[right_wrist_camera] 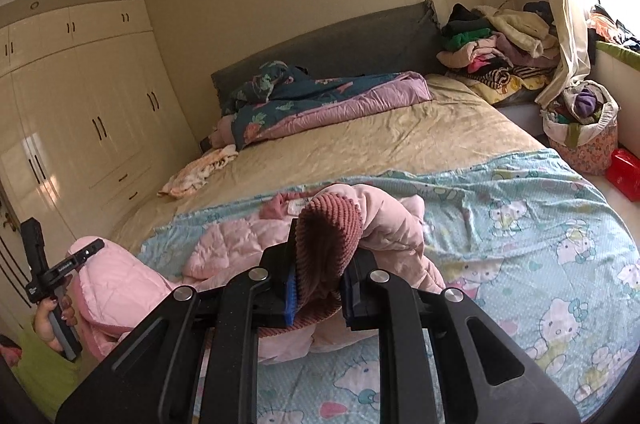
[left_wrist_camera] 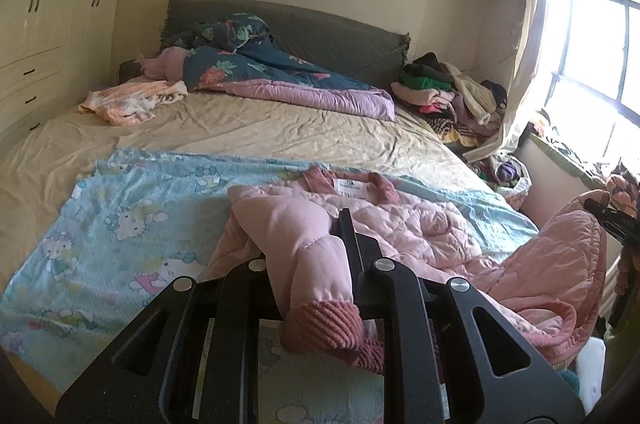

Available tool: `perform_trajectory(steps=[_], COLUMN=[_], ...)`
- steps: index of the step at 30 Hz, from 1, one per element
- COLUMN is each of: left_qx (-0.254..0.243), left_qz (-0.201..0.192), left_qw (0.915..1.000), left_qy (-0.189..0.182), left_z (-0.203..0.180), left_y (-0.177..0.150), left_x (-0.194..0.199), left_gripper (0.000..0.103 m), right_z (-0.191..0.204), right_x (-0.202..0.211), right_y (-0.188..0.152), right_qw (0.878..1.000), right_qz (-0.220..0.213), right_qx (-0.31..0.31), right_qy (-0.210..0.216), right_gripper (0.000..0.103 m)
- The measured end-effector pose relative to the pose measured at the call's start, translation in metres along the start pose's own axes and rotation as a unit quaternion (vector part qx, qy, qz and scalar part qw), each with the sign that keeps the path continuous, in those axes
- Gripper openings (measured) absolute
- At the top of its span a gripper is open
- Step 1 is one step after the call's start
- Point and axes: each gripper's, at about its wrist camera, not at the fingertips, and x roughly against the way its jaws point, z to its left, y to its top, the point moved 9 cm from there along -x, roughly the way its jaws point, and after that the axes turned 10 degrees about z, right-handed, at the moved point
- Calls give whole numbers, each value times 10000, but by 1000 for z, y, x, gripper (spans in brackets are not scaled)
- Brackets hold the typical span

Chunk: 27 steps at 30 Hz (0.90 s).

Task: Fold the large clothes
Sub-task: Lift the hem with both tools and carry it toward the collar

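A pink quilted jacket (left_wrist_camera: 404,224) lies crumpled on a light-blue cartoon-print sheet (left_wrist_camera: 132,208) at the near end of the bed; it also shows in the right wrist view (right_wrist_camera: 236,244). My left gripper (left_wrist_camera: 308,244) is shut on one sleeve near its ribbed darker-pink cuff (left_wrist_camera: 324,324). My right gripper (right_wrist_camera: 320,264) is shut on the other sleeve's ribbed cuff (right_wrist_camera: 328,240), held above the sheet (right_wrist_camera: 520,224). The left gripper also appears at the left edge of the right wrist view (right_wrist_camera: 86,252), with jacket fabric on it.
The bed has a beige sheet (left_wrist_camera: 240,128), a rumpled blue-and-purple quilt (left_wrist_camera: 280,76) near the grey headboard (left_wrist_camera: 320,32), and a small peach cloth (left_wrist_camera: 132,100). A pile of clothes (left_wrist_camera: 444,92) sits at the far right. A cloth basket (right_wrist_camera: 584,128) and red box (right_wrist_camera: 624,172) stand beside the bed. Wardrobes (right_wrist_camera: 80,112) line the left wall.
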Motion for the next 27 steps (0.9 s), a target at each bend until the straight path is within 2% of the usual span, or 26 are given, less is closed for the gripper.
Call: perform_trajectory(steps=[11, 15, 20, 27], left_qx=[138, 223, 176, 144], left_qz=[-284, -280, -213, -104], left_qw=[9995, 9993, 9992, 9989], left_qy=[83, 142, 284, 439], left_z=[5, 10, 11, 16], left_y=[32, 41, 44, 44], left_x=[1, -6, -22, -46], left_gripper=[11, 11, 11, 11], right_z=[1, -2, -13, -36], right_x=[4, -2, -20, -50], right_y=[36, 45, 51, 52], right_qw=[9996, 9994, 9991, 9983], right_qz=[-249, -315, -260, -62], right_qx=[-97, -144, -296, -368], right_qy=[-12, -68, -125, -437], right_gripper=[15, 15, 15, 15])
